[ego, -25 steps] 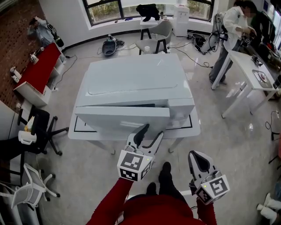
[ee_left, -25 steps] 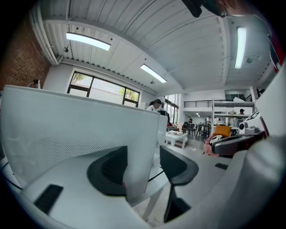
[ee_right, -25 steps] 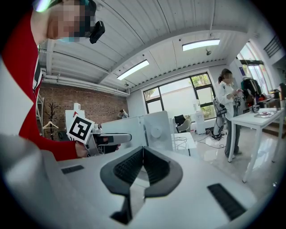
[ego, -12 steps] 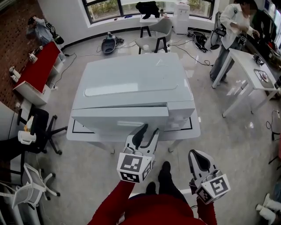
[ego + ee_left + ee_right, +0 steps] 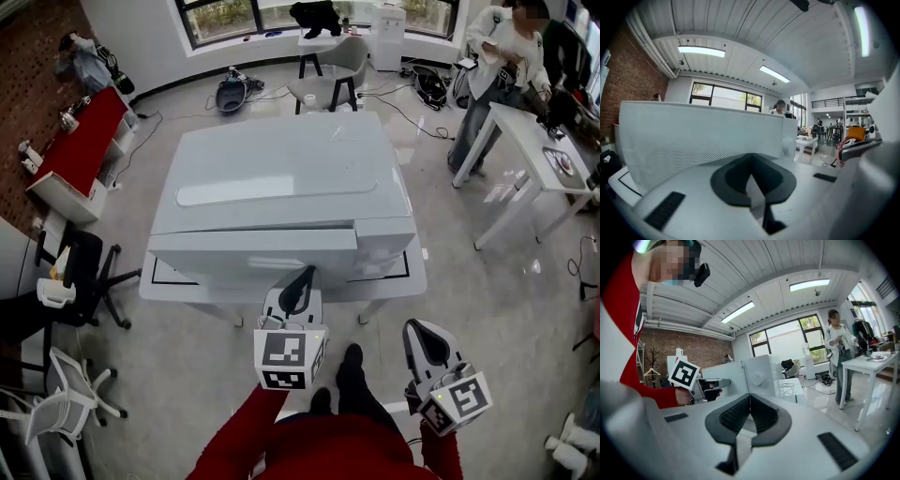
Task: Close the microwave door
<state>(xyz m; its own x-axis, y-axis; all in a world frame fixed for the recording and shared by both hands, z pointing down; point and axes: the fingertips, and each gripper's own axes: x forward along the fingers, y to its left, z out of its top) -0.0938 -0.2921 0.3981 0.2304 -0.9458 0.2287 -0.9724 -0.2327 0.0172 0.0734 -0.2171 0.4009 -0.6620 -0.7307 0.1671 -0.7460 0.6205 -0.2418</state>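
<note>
Left gripper [image 5: 306, 277] is hovering just near of the microwave door [image 5: 253, 253], its jaws having just been closing and now meeting on nothing. Right gripper [image 5: 425, 337] is hanging farther right and nearer, jaws likewise together, empty. That door is facing near and seemingly standing a touch ajar. It is probably swinging lightly yet rigidly on a left hinge, so pushing flat near its right free edge is looking best. I am counting one microwave [image 5: 281, 173], one door, one table [image 5: 416, 278], two grippers.
</note>
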